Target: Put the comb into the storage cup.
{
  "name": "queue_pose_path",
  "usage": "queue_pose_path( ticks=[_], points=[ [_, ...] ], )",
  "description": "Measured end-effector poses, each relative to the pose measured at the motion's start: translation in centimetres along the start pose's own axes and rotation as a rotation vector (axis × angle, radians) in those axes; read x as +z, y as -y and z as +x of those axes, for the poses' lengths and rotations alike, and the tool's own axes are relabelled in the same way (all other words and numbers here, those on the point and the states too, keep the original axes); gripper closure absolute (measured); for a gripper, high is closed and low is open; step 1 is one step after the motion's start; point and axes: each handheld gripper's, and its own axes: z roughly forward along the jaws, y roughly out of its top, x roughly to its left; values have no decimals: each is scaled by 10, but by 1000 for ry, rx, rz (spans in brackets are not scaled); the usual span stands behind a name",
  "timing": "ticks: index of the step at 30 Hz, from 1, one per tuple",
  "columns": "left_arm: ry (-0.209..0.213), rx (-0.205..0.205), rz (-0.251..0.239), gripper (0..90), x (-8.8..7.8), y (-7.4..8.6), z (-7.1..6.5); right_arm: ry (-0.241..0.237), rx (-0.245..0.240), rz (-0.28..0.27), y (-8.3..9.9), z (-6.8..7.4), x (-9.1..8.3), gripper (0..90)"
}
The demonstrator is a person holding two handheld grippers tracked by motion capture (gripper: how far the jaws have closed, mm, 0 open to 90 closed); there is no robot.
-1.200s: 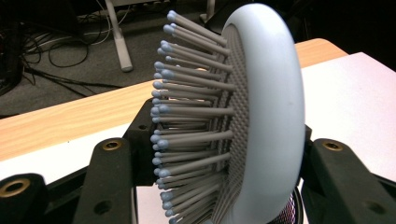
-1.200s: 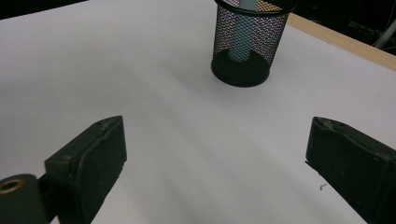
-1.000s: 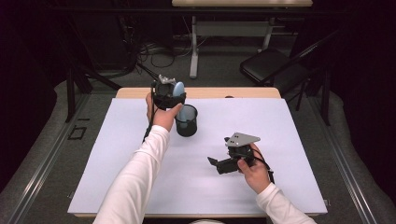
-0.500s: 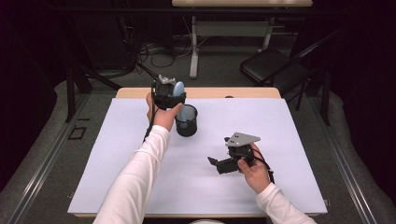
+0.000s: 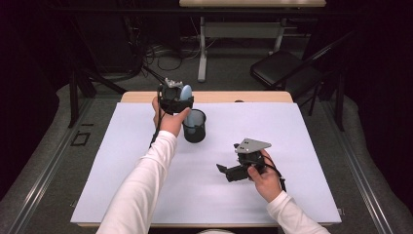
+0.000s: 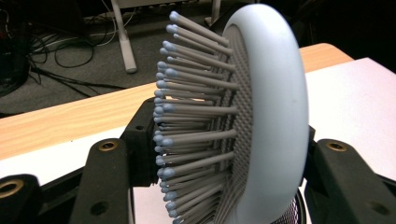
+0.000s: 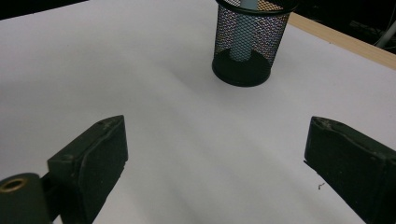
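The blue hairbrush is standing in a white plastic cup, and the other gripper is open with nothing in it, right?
Not quite: the cup is black wire mesh, as the right gripper view shows. The hairbrush does stand in it, and the right gripper is open and empty.

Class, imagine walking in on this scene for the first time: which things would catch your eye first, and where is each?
First, the pale blue hairbrush, gripped at its head by the left gripper, bristles sideways, its handle down in the black mesh cup near the far edge of the white table. Next, the right gripper, low over the table's right half, its fingers wide apart around nothing.
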Motion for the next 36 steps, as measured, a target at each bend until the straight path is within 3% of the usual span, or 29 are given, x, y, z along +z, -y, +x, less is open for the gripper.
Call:
queue_pose_path(
  ticks=[7, 20, 28, 36],
  points=[
    [5, -23, -44, 410, -3, -1, 1, 0, 3, -2, 0, 0, 0, 58],
    [7, -42, -35, 282, -2, 0, 2, 0, 0, 0, 0, 0, 0, 58],
    [-16, -78, -31, 168, -1, 0, 3, 2, 1, 0, 0, 0, 1, 58],
    [5, -104, -21, 126, 1, 1, 6, 6, 3, 1, 1, -1, 1, 58]
  ],
)
